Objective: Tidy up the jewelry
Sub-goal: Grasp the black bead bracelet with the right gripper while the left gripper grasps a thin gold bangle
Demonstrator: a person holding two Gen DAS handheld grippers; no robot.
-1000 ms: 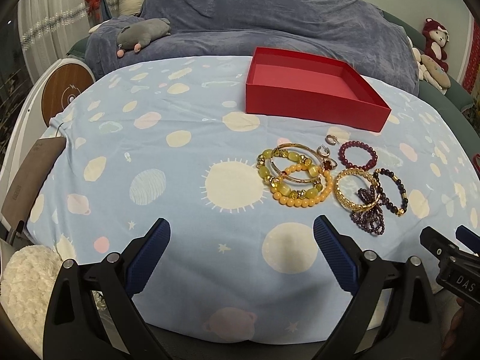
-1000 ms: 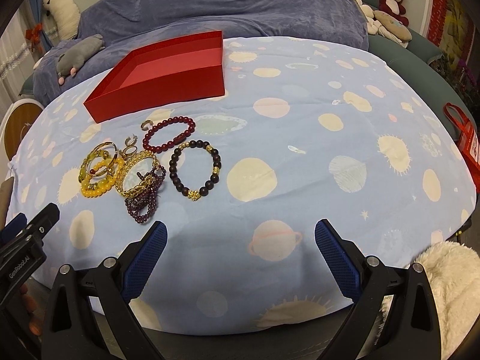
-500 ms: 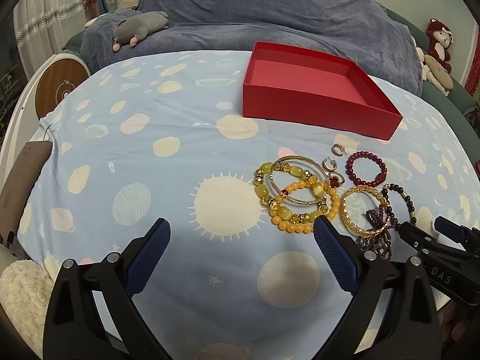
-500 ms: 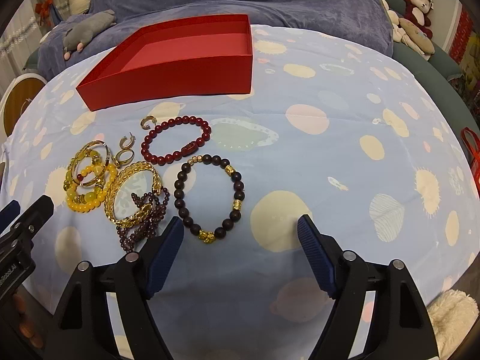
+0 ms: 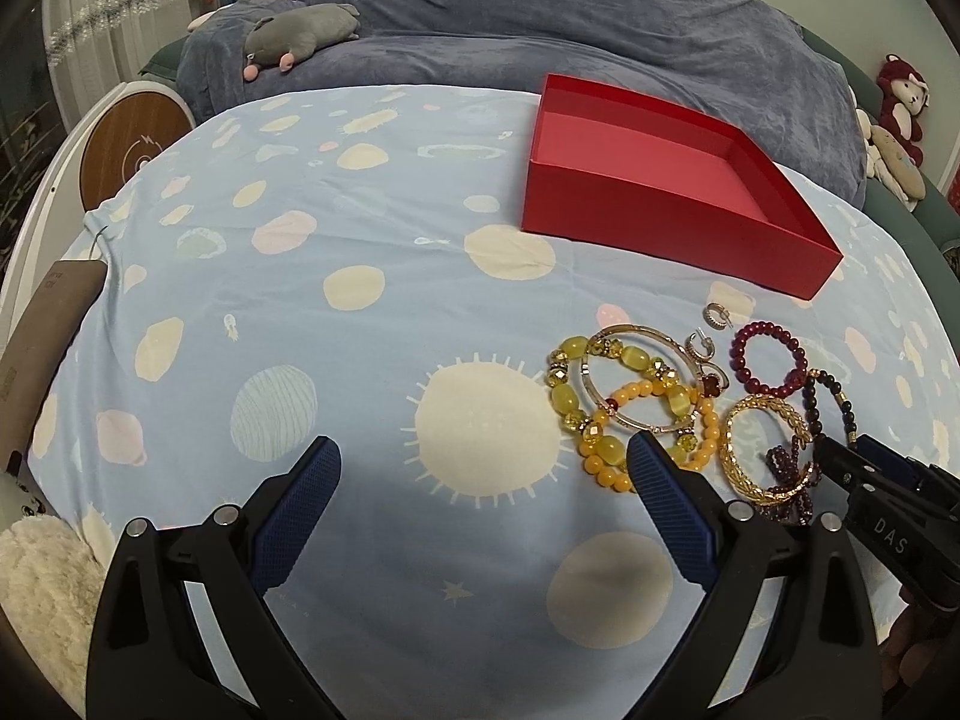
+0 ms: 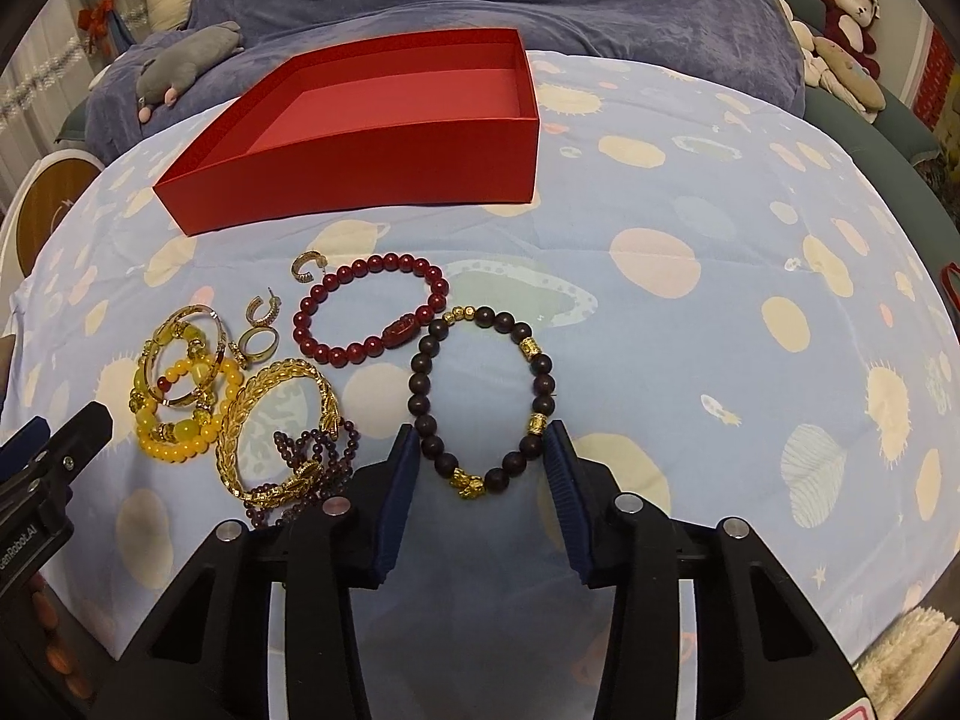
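An empty red box (image 6: 384,138) lies on the blue patterned sheet; it also shows in the left wrist view (image 5: 672,192). In front of it lie a dark bead bracelet (image 6: 480,396), a red bead bracelet (image 6: 366,312), a gold bangle (image 6: 276,432), yellow bead bracelets (image 6: 180,390) and small earrings (image 6: 264,309). My right gripper (image 6: 480,474) is open, its fingers either side of the dark bracelet's near end. My left gripper (image 5: 483,492) is open and empty, left of the yellow bracelets (image 5: 630,402).
A grey plush toy (image 5: 300,36) lies on the dark blue blanket (image 5: 540,12) behind the box. Stuffed toys (image 6: 846,30) sit at the far right. A round wooden disc (image 5: 132,144) stands left of the bed. White fluffy fabric (image 5: 42,594) lies at the near edge.
Both grippers moved forward toward the jewelry. The right gripper's fingers narrowed and now bracket the dark bead bracelet's near end. The left gripper stayed wide open.
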